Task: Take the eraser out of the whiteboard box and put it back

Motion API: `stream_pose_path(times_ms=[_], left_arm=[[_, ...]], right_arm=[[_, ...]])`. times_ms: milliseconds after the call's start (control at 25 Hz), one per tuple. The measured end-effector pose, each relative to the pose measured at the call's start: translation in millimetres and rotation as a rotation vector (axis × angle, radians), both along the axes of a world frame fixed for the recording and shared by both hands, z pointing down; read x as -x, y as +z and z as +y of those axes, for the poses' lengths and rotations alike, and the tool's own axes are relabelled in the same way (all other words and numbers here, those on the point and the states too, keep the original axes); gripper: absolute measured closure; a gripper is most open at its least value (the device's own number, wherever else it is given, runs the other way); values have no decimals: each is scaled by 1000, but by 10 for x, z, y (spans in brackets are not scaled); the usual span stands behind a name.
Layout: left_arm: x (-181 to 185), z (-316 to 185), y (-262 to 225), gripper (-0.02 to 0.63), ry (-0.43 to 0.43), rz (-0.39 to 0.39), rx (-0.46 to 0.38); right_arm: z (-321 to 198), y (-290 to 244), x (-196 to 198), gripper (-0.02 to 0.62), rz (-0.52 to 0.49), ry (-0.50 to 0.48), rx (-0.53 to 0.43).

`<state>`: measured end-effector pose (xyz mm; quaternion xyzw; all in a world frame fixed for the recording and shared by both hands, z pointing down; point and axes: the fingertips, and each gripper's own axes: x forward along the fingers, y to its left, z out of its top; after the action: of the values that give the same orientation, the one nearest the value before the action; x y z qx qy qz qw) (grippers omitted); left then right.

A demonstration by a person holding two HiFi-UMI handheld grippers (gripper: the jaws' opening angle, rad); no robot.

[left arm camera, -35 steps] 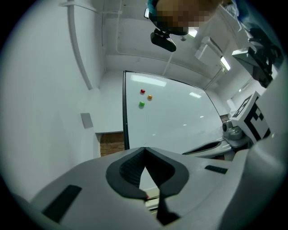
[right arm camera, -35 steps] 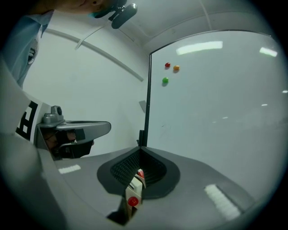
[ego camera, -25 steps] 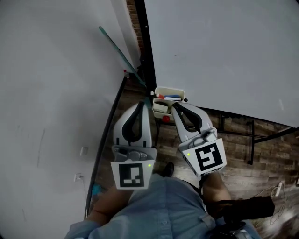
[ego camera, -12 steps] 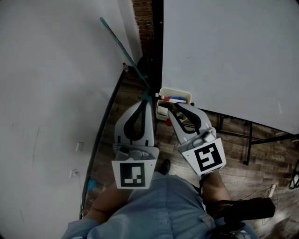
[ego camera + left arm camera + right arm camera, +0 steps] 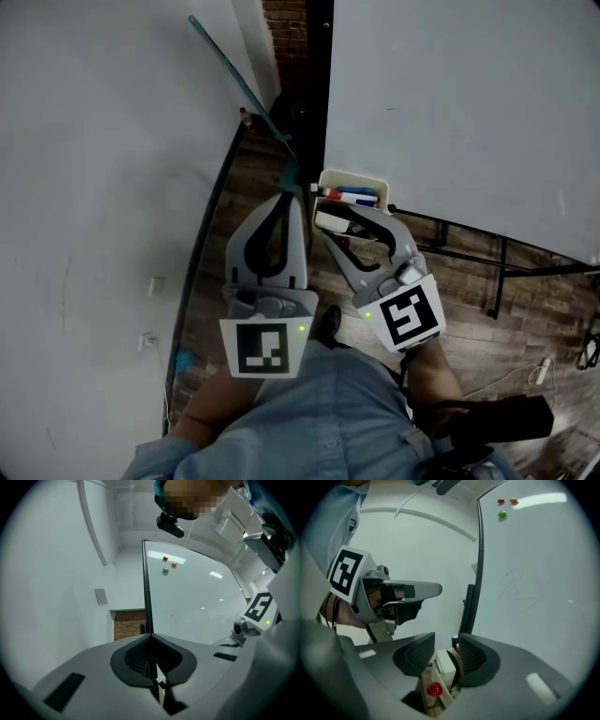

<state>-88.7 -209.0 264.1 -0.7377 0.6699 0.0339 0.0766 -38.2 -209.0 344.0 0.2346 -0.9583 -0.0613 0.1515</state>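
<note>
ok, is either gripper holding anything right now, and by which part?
Nothing is held. The right gripper's jaws have just been opening; the eraser stands between them in the box, unpressed. The left gripper's jaws are shut on nothing.

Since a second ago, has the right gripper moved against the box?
Yes. The right gripper has just been opening its jaws, spreading them sideways across the box, around the eraser.

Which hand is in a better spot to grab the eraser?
Probably the right. The right gripper has just been opening its jaws, and the white block eraser in the cream plastic whiteboard box sits between them. The left gripper is shut, beside the box.
</note>
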Motion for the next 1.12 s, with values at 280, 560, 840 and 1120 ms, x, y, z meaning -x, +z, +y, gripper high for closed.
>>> stream_pose_path(times_ms=[280,560,840,1120], left_arm=[[50,-101,92,600,1,2,27],[46,-191,165,601,9,16,38],[89,-228,227,601,1,22,56],[93,-243,233,601,4,25,59]], right_arm=[[-62,212,51,426,72,-17,12],[-102,410,56,425,138,-28,40],[-106,533,85,426,219,-32,19],[-127,571,89,431,257,-5,6]])
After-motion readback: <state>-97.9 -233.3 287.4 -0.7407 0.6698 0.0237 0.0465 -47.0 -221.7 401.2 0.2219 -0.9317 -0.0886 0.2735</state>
